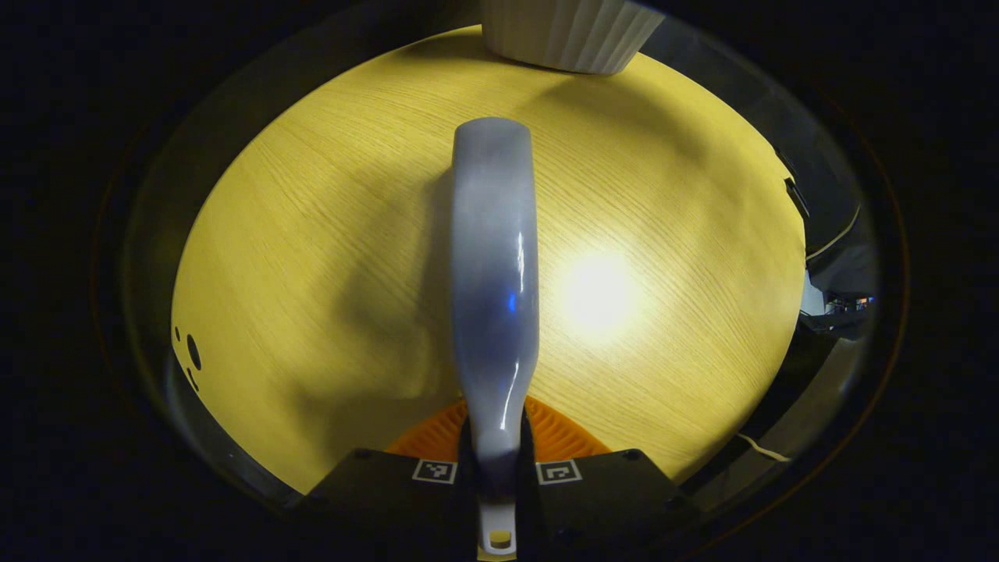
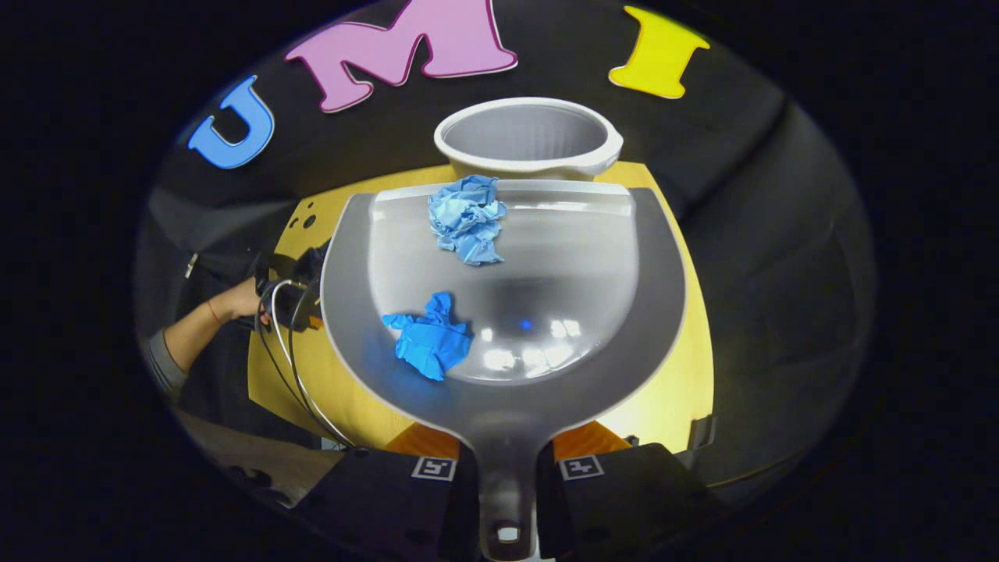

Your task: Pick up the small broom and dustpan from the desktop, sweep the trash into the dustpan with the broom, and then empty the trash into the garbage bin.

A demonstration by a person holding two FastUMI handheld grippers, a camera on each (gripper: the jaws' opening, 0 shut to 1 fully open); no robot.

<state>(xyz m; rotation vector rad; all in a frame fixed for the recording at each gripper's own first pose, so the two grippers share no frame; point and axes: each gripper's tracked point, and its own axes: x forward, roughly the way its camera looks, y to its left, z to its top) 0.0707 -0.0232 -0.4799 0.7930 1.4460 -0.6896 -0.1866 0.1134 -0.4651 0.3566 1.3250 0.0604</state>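
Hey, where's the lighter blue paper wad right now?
In the right gripper view, the lighter blue wad sits at the dustpan's far lip, just before the white bin.

My right gripper (image 2: 506,468) has both fingers pressed on the handle of the grey dustpan (image 2: 655,312), which spreads out ahead of me above the yellow wooden desktop (image 2: 687,375). Two bits of trash lie in the pan: a pale blue crumpled paper wad (image 2: 467,218) far ahead near its front lip, and a brighter blue crumpled scrap (image 2: 429,343) nearer me, slightly left. Just beyond the lip stands the white garbage bin (image 2: 531,136), open-topped. Off to my left, a hand (image 2: 238,300) holds the other gripper (image 2: 300,297), cables trailing from it.
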